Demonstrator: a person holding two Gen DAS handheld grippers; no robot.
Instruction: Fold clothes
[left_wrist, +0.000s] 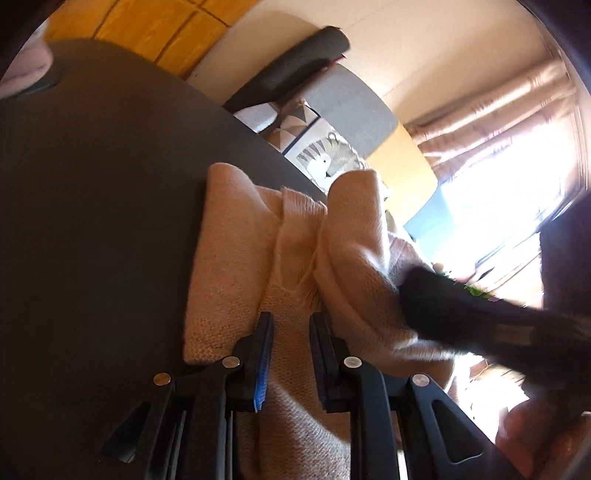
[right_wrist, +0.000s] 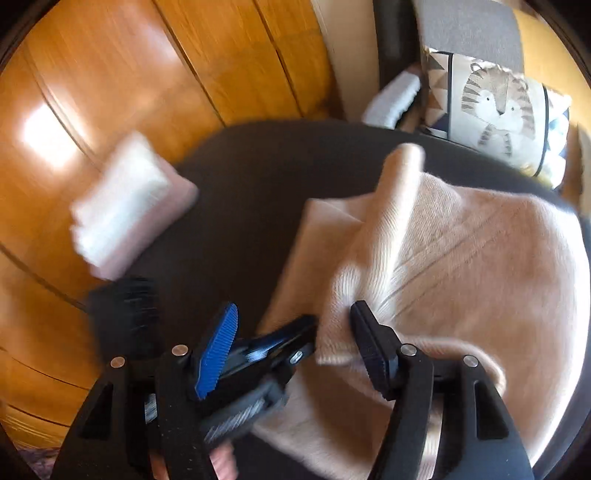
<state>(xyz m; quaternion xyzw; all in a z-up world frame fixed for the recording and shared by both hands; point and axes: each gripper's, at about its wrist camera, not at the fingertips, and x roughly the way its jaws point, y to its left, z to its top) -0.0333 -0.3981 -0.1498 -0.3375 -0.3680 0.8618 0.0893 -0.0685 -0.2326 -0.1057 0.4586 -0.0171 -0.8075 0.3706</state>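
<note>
Peach knit sweater (right_wrist: 461, 258), rumpled, on dark worktop (right_wrist: 240, 206); right gripper (right_wrist: 295, 332) fingers parted over its near fold. Folded pink cloth (right_wrist: 125, 199) far left.

A sunny room with a wood floor and a dark round bench

The floor (right_wrist: 110, 74) is shiny orange-brown wood, and a bright patch of light sits on it. The bench (left_wrist: 92, 221) is dark and round at its edge. Behind the bench stands a grey sofa (left_wrist: 354, 107) with a dark armrest (left_wrist: 295, 66). A cushion (right_wrist: 495, 107) with a striped tiger picture leans on the sofa. A second cushion (left_wrist: 295, 122) with triangles is just beside it. The wall (left_wrist: 443, 48) behind is a plain cream colour. Pinkish curtains (left_wrist: 491, 114) hang beside a window (left_wrist: 498, 206), and very bright daylight pours in there.
</note>
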